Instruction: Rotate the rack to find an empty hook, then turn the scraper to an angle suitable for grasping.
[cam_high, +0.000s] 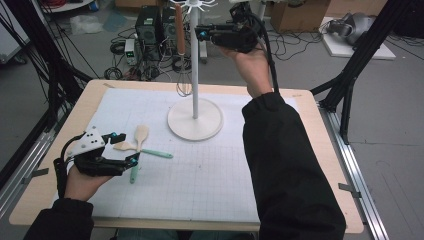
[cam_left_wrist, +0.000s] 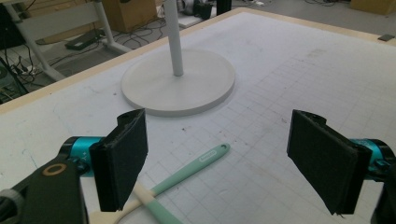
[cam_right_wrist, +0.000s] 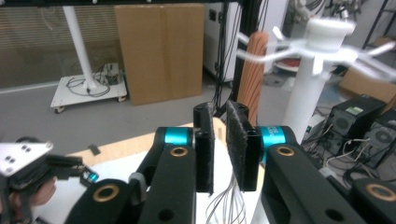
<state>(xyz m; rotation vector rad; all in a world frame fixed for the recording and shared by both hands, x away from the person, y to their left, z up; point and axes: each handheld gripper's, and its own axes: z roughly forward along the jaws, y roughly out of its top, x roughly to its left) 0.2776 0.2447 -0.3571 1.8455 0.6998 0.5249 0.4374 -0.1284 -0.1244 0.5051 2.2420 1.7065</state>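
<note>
White rack stand (cam_high: 195, 107) with hooks on top carries a brown-handled wire whisk (cam_high: 180, 35), hung and done by the look of it. The right gripper (cam_high: 201, 33) sits up beside that handle, jaws nearly pressed together with just a slit between and nothing in it. Down on the gridded mat (cam_high: 210, 175), the left gripper (cam_left_wrist: 219, 163) hovers spread wide above two crossed mint-handled wooden utensils (cam_left_wrist: 187, 175), which lie flat near the round base. Likely step: fetching the next utensil. That calls for dropping lower, straddling one handle, and pinching cleanly without snagging its partner.
</note>
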